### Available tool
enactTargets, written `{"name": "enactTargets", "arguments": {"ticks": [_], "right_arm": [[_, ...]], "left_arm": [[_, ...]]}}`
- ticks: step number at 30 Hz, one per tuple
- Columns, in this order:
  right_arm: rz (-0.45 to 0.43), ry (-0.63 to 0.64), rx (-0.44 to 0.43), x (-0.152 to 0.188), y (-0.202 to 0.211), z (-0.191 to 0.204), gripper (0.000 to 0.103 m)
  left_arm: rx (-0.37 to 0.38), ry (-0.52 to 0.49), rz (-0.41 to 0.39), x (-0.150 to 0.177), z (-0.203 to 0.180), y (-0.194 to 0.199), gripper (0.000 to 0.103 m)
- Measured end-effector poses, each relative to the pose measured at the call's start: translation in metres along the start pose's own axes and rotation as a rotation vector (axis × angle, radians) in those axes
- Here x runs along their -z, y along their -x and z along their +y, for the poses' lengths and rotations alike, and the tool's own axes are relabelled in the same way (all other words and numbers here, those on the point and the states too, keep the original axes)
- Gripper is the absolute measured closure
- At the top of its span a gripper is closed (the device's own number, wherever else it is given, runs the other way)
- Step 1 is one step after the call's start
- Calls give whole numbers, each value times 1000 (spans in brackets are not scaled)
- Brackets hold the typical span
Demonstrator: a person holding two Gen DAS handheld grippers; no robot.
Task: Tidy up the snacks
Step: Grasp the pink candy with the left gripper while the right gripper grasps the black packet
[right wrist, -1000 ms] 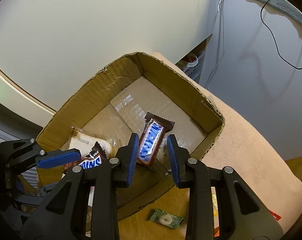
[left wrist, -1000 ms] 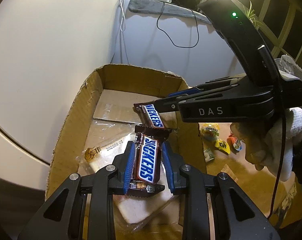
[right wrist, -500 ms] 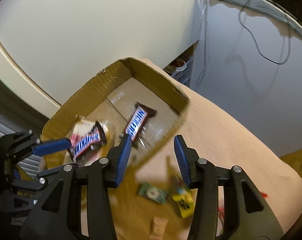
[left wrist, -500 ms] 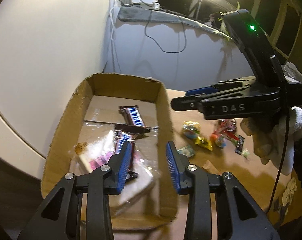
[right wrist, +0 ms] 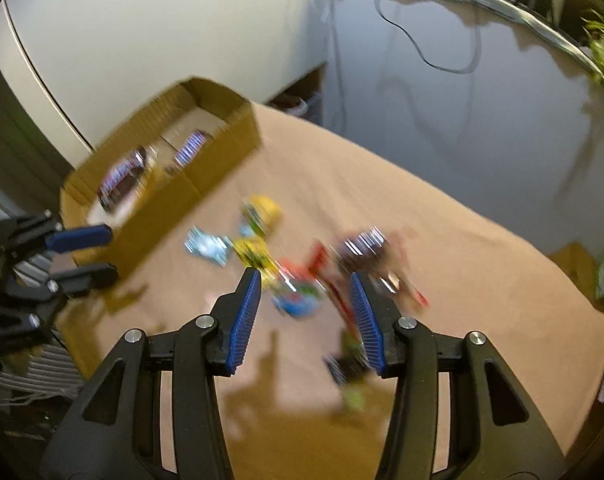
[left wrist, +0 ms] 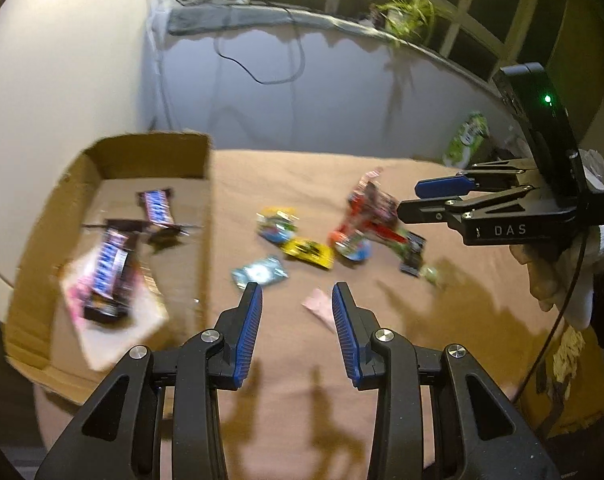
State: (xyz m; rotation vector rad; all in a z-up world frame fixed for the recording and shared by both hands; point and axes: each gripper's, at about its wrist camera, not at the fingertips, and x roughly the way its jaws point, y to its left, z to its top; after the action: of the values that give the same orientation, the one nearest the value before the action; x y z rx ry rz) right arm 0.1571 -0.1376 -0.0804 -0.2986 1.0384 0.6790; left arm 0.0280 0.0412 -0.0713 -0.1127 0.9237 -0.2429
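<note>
A cardboard box [left wrist: 206,184] stands at the left on the tan table. Two Snickers bars [left wrist: 110,268] [left wrist: 158,208] lie inside it, one on a white packet [left wrist: 114,328]. My left gripper [left wrist: 298,292] is open and empty, just right of the box wall, above a teal packet [left wrist: 260,274] and a small pink wrapper [left wrist: 319,308]. Loose snacks lie beyond: a yellow one [left wrist: 307,252] and red ones [left wrist: 365,216]. My right gripper [right wrist: 305,276] is open above this pile, over a blue-red snack [right wrist: 298,300], with nothing gripped. The right wrist view is blurred.
A green bag [left wrist: 467,138] lies at the table's far right. A plant [left wrist: 409,12] and a cable run along the back ledge. A hand in a white sleeve [left wrist: 549,272] carries the right gripper [left wrist: 433,196]. The left gripper [right wrist: 86,252] hangs beside the box [right wrist: 222,148].
Both grippers let go of their Snickers bars, which now lie in the box. Both have swung right, away from the box, to above the loose snacks, with jaws wider.
</note>
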Motion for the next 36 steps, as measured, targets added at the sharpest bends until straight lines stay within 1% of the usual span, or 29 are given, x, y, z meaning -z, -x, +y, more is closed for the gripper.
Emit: {"name": "enactTargets", "arguments": {"ticks": [4,8,11,17,20,23,25,30,36], "right_arm": [[51,-7,38,29,0,-20,55],[95,-8,61,49,-5,-34,55],[117,-41,38,59,-11,-45,55],[156,-89,-24,62,-32,-50,55],[175,-130,-50,59,-43,-54,55],[189,-166,-53,59,-51,-56,55],[188,-167,-45,57,-54,-54,55],[184,-159,-9,50,-59,-47,55],[184,-119,37,43,-65,-39,55]], "left_arm": [[23,-14,54,6,-17,-18,68],[31,-5,97,11,-25,-35,68],[35,12,127,17,-27,-46,68],[39,43,168,24,-28,-62,68],[38,51,173,24,-28,-64,62],[42,55,179,23,-28,-68,59],[42,57,183,23,-28,-70,57],[34,43,191,21,-33,-79,57],[-23,-31,191,15,-46,-90,57]]}}
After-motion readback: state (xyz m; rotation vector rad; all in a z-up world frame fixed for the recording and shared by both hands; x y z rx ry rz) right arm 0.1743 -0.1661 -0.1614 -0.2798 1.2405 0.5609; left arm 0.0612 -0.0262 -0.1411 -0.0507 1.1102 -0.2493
